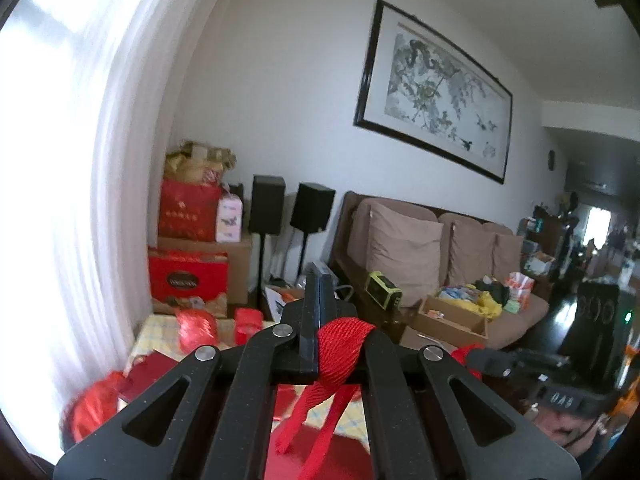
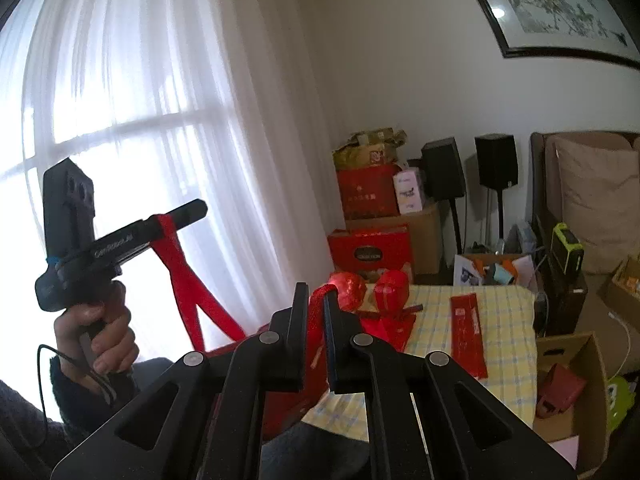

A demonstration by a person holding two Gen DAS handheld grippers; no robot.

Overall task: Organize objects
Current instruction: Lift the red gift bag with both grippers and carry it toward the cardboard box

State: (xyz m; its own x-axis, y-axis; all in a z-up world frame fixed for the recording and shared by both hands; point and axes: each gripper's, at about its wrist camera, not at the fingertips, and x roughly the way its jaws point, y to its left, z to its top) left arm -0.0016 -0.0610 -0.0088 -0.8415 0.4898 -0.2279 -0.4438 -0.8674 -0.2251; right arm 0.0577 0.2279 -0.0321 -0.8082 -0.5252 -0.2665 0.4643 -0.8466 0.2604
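Left claw (image 2: 192,210) held up near level in a fist (image 2: 96,336), pressed together w/ red ribbon (image 2: 180,276) looped over it, strands hanging down toward right. Right claw (image 2: 316,300) pinching other ribbon end, just above checked surface (image 2: 500,320).

A table (image 2: 500,320) stands before the curtained window (image 2: 132,128), with boxes (image 2: 372,248) stacked behind it in the corner. Two speakers (image 2: 468,168) stand right of that stack, and a sofa (image 1: 420,256) further right along the wall, under a framed painting (image 1: 436,88). On the sofa sits an open box (image 1: 452,316), seemingly holding oddments.
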